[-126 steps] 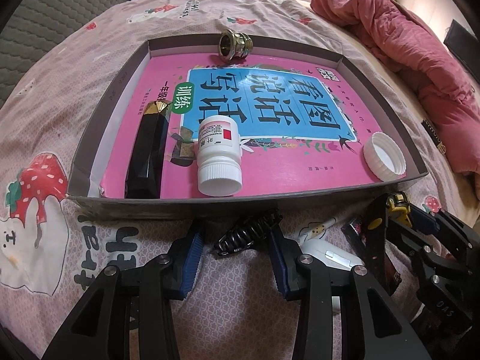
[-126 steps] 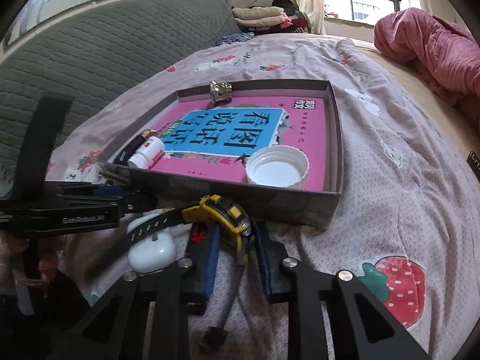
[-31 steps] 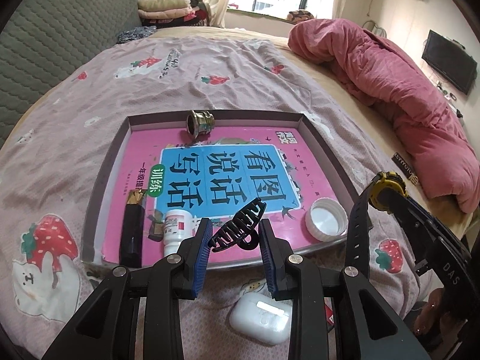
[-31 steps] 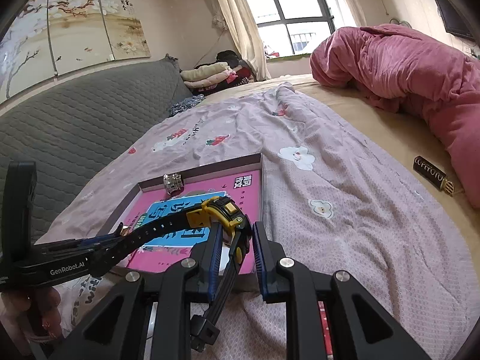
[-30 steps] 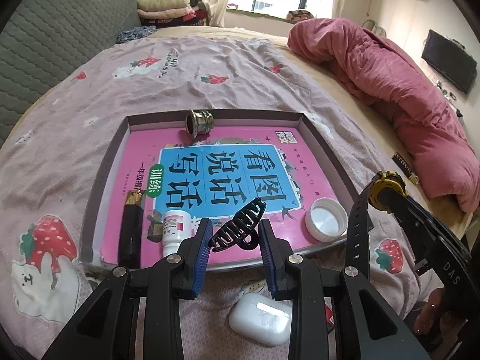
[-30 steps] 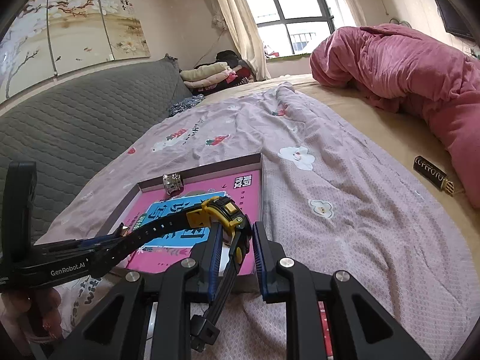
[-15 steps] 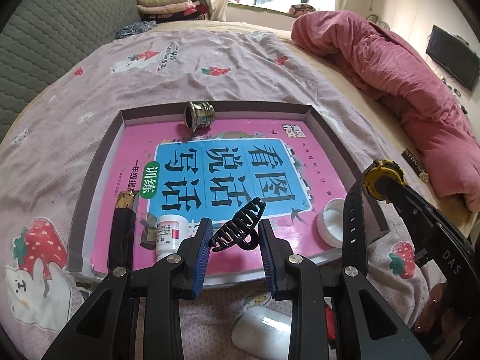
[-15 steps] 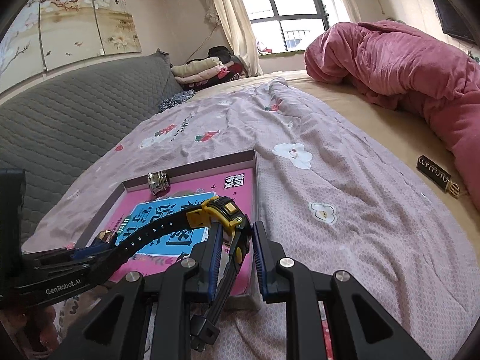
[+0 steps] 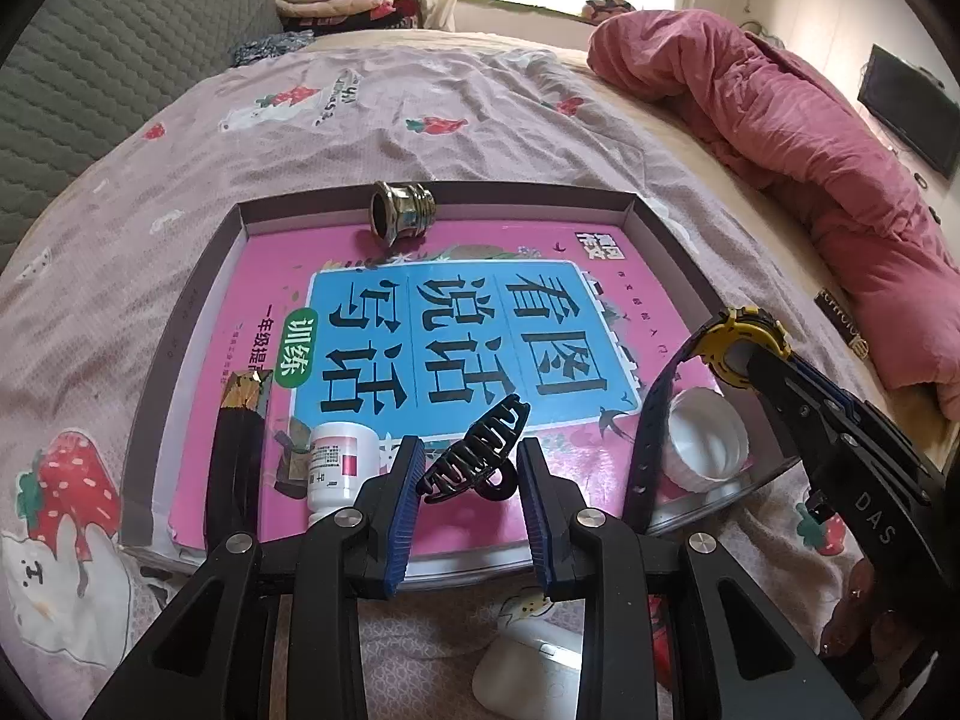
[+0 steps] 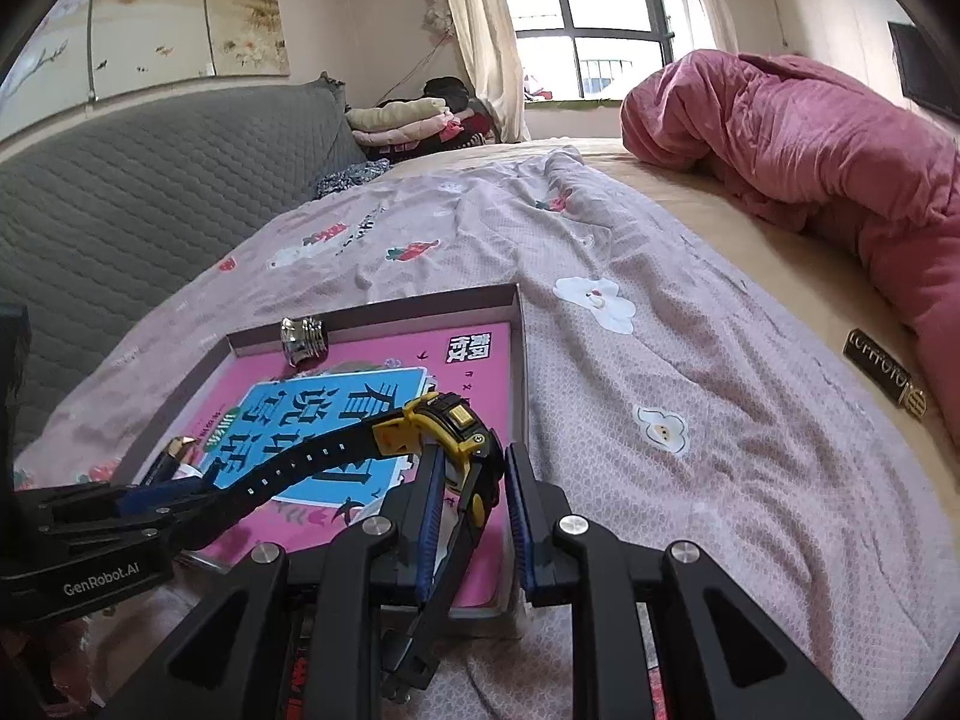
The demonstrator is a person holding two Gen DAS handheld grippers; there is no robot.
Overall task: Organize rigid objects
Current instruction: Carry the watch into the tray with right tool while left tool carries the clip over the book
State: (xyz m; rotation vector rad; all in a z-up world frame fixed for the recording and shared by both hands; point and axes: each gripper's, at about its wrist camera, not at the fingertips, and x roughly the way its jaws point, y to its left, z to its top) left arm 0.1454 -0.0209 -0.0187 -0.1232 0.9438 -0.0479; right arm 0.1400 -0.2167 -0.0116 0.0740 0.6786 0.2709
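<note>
My left gripper (image 9: pixel 470 468) is shut on a black hair claw clip (image 9: pixel 480 444), held in the air over the front edge of a shallow grey box (image 9: pixel 180 324). A pink and blue book (image 9: pixel 456 330) lines the box. My right gripper (image 10: pixel 474 468) is shut on a black and yellow wristwatch (image 10: pixel 444 426), whose strap droops to the left. In the left wrist view the watch (image 9: pixel 744 342) hangs over the box's right front corner, above a white cap (image 9: pixel 708 450). A white pill bottle (image 9: pixel 339 468), a black and gold tube (image 9: pixel 234 462) and a metal fitting (image 9: pixel 399 216) lie in the box.
A white earbud case (image 9: pixel 540 672) lies on the bedsheet in front of the box. A pink quilt (image 9: pixel 780 138) is heaped at the right, with a small dark bar (image 10: pixel 882 375) beside it. A grey padded headboard (image 10: pixel 150 180) runs along the left.
Both grippers have lifted the clip and the watch off the bedsheet. Over the last second both have moved closer over the box.
</note>
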